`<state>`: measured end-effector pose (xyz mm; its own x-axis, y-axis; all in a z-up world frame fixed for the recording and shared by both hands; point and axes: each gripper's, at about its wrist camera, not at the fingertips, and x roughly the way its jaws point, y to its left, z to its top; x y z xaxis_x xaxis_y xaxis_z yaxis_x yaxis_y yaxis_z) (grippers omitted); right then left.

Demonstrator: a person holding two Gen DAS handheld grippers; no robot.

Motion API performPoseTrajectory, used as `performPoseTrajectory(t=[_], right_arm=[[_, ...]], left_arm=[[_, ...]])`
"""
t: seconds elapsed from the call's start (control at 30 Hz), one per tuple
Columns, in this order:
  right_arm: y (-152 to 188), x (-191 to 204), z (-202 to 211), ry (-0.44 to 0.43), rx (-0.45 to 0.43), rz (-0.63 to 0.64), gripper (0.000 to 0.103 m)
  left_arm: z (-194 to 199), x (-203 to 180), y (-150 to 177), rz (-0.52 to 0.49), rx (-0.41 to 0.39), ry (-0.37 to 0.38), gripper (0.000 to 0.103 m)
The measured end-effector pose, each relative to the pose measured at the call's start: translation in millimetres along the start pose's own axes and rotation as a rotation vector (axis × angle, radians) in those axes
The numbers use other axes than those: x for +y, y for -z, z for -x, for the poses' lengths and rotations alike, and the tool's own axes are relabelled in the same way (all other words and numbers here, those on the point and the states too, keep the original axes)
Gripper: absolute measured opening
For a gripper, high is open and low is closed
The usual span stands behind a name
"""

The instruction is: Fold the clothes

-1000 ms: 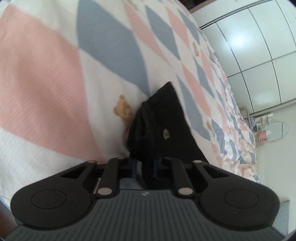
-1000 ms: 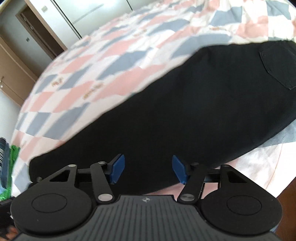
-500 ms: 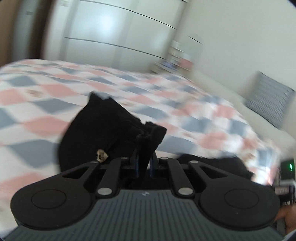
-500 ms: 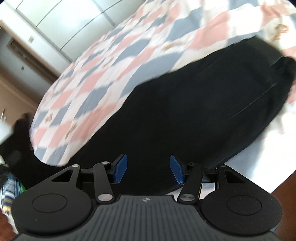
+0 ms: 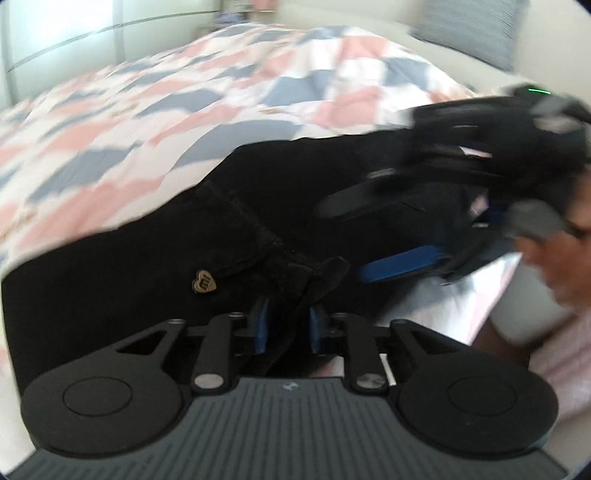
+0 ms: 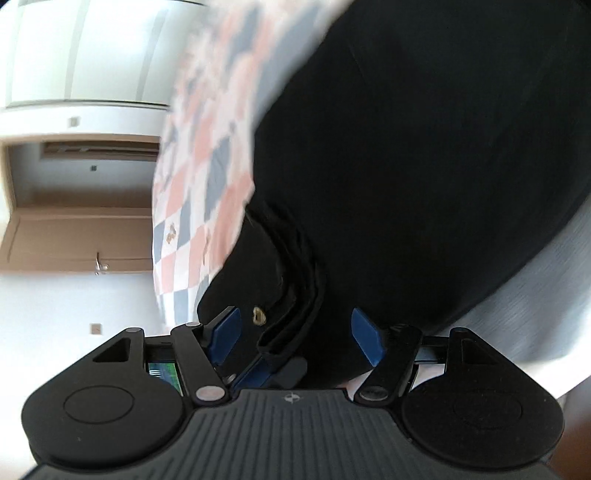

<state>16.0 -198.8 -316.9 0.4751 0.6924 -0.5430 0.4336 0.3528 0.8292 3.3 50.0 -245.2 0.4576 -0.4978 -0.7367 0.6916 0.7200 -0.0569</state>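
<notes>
A black garment [image 5: 129,266] lies spread over the checked pink, blue and white quilt [image 5: 147,110]. It carries a small gold heart charm [image 5: 204,282] near its bunched edge. My left gripper [image 5: 286,326] is shut on that bunched edge. In the left wrist view my right gripper [image 5: 343,242] comes in from the right, blurred, with its jaws apart above the cloth. In the right wrist view the right gripper [image 6: 295,336] is open, and the bunched edge with the charm [image 6: 258,315] sits between its blue pads [image 6: 225,332]. The garment [image 6: 424,166] fills the right wrist view.
A white wardrobe [image 6: 74,55] and a brown door [image 6: 74,236] stand beyond the bed. A striped pillow [image 5: 469,29] lies at the far side. A person's hand [image 5: 546,258] holds the right gripper at the bed's near edge.
My left gripper has swung round with the garment's edge toward the right gripper. The right gripper has turned and now straddles the bunched edge, still open.
</notes>
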Motion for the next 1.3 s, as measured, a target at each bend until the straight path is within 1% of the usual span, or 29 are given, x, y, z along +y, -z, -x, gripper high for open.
performPoseTrajectory(t=[0.03,0.1,0.17,0.2,0.23,0.3,0.33,0.37,0.4,0.47,0.53,0.57,0.6,0.7,0.77,0.83,0.9,0.97,1.03,1.07,1.1,1.13,1.17,1.2,1.23,1.27,1.3], right_arm=[[-1,-1,-5,0.001,0.008,-0.011,0.069],[-2,-2,-13,0.003,0.019,-0.027,0.069],[-2,1,-20,-0.001,0.024,-0.001,0.068],[-2,3,-24,-0.004,0.030,0.009,0.065],[-1,7,-29,0.005,0.028,0.039,0.058],[0,16,-41,0.028,0.021,0.105,0.050],[0,20,-46,0.039,0.018,0.138,0.043],[2,24,-51,0.069,0.001,0.173,0.033],[3,29,-55,0.101,-0.019,0.208,0.019],[8,44,-55,0.136,-0.069,0.298,0.015],[17,66,-40,0.151,-0.150,0.421,0.013],[22,77,-32,0.157,-0.191,0.484,0.013],[22,77,-29,0.175,-0.211,0.497,0.013],[19,75,-20,0.235,-0.259,0.515,0.012],[18,73,-14,0.274,-0.291,0.527,0.012],[15,63,-20,0.328,-0.306,0.530,0.012],[13,60,-22,0.354,-0.318,0.528,0.012],[15,58,-28,0.378,-0.328,0.519,0.011],[21,54,-38,0.402,-0.335,0.502,0.010],[25,52,-43,0.414,-0.338,0.493,0.010],[24,53,-45,0.419,-0.340,0.480,0.011],[22,55,-45,0.416,-0.334,0.470,0.016],[20,58,-44,0.413,-0.326,0.463,0.018],[20,61,-41,0.413,-0.328,0.454,0.023],[20,64,-38,0.426,-0.341,0.456,0.029],[20,68,-35,0.441,-0.355,0.459,0.029],[21,74,-32,0.467,-0.383,0.485,0.033]], left_arm=[[7,0,0,-0.016,0.004,0.018,0.027],[21,2,0,-0.041,0.008,0.049,0.027],[36,14,-2,-0.011,-0.001,0.048,0.027],[41,24,-3,0.024,0.000,0.038,0.027],[45,36,-4,0.068,0.001,0.025,0.027],[51,64,-5,0.160,0.000,-0.006,0.027],[50,79,-6,0.197,-0.001,-0.022,0.027],[49,92,-8,0.223,0.002,-0.038,0.027],[47,106,-9,0.248,0.005,-0.055,0.026],[43,131,-12,0.289,0.013,-0.086,0.025],[37,149,-16,0.286,0.032,-0.106,0.023],[38,155,-18,0.275,0.033,-0.105,0.022],[40,160,-20,0.261,0.027,-0.097,0.022],[39,163,-30,0.219,0.007,-0.040,0.023],[30,160,-32,0.184,0.015,-0.011,0.022],[18,154,-32,0.145,0.027,0.014,0.023],[6,147,-32,0.108,0.046,0.033,0.023],[1,142,-30,0.056,0.050,0.038,0.023],[-5,141,-25,0.003,0.065,0.026,0.023],[-9,142,-23,-0.017,0.077,0.019,0.018],[-13,144,-22,-0.030,0.091,0.011,0.015],[-14,147,-23,-0.038,0.103,0.006,0.012],[-12,150,-26,-0.042,0.103,0.008,0.012],[-8,152,-29,-0.043,0.092,0.011,0.013],[-3,155,-31,-0.044,0.083,0.013,0.013],[1,157,-33,-0.045,0.080,0.016,0.013],[5,159,-34,-0.044,0.079,0.020,0.013]])
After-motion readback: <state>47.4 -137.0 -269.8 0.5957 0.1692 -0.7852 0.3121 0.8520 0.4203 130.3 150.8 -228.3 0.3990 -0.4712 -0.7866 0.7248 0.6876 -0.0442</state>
